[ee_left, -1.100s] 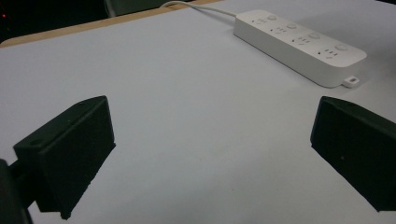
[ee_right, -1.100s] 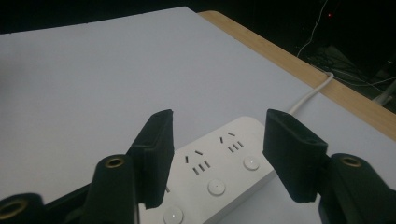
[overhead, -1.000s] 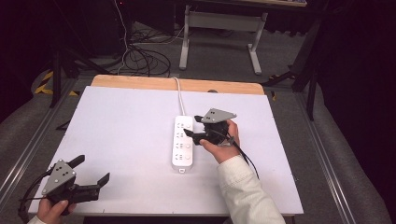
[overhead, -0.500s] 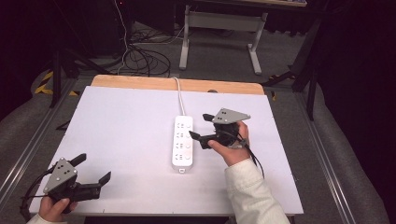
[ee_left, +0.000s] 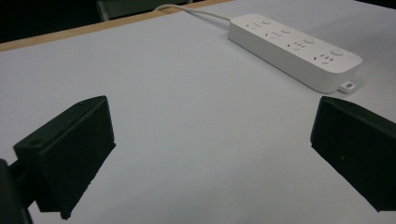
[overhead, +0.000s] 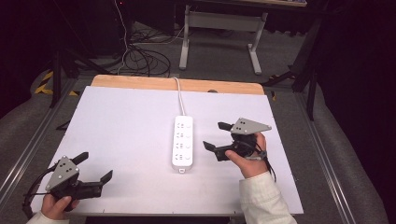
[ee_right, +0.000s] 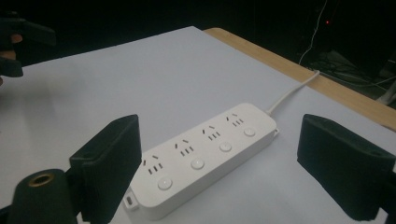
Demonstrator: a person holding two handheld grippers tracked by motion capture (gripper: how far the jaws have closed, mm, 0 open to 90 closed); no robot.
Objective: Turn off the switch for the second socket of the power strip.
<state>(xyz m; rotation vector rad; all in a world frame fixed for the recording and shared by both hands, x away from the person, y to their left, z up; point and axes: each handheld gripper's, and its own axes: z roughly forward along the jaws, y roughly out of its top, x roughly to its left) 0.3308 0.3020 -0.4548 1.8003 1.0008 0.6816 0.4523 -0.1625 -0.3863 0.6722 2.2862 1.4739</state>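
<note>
A white power strip (overhead: pixel 182 142) with several sockets and buttons lies flat at mid-table, its white cord (overhead: pixel 179 94) running off the far edge. My right gripper (overhead: pixel 215 136) hovers just right of the strip, apart from it. Its jaws have just been opening and now stand open with nothing between them. In the right gripper view the strip (ee_right: pixel 205 154) lies on the table beyond the spread jaws of my right gripper (ee_right: pixel 224 140). My left gripper (overhead: pixel 95 166) rests open near the front left corner, far from the strip (ee_left: pixel 294 49); its black jaws are wide apart and hold nothing.
The table has a white top (overhead: pixel 121 121) with a wooden strip (overhead: pixel 140 83) along the far edge and metal rails at both sides. Loose cables (overhead: pixel 140 56) and a desk frame (overhead: pixel 219 23) lie on the floor beyond. My left gripper (ee_right: pixel 18 42) appears far off in the right gripper view.
My right gripper has drawn away from the strip's right edge, moving right and slightly up, and its jaws stand wider apart. The left gripper and the strip have not moved.
</note>
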